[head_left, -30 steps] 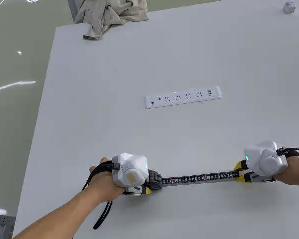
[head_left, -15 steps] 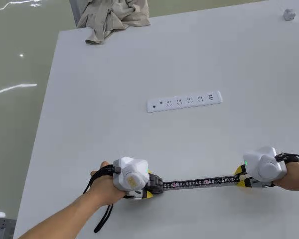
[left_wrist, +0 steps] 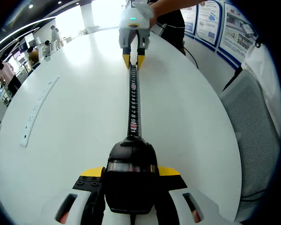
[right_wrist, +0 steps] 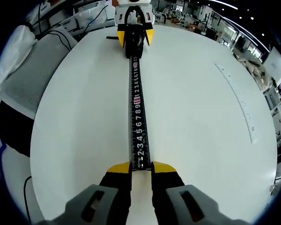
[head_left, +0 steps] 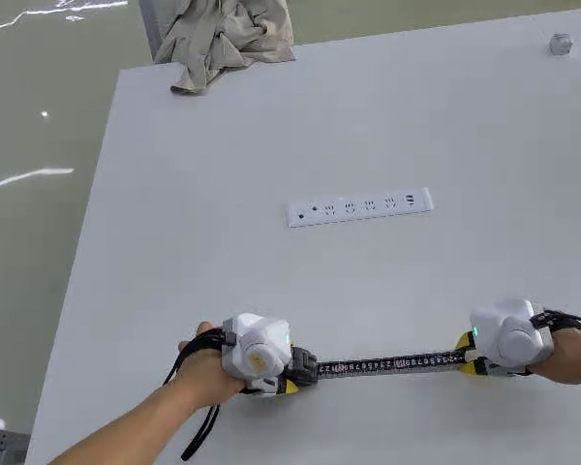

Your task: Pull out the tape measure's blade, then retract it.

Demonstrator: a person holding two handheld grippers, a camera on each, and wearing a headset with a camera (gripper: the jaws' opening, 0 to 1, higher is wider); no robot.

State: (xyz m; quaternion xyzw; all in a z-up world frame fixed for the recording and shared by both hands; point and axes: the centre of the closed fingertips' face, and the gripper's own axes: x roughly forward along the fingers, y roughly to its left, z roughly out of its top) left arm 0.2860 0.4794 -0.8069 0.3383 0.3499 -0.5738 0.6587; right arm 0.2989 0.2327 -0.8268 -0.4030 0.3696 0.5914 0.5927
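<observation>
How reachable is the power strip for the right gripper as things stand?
Probably not yet: the right gripper is shut on the blade tip, stretched from the case in the left gripper. Bare table lies between it and the power strip.

In your head view, the left gripper covers most of the tape measure's case, and the numerals on the blade are too small to read. The top edge cuts off the cloth. The small grey object at far right is too small to identify.
</observation>
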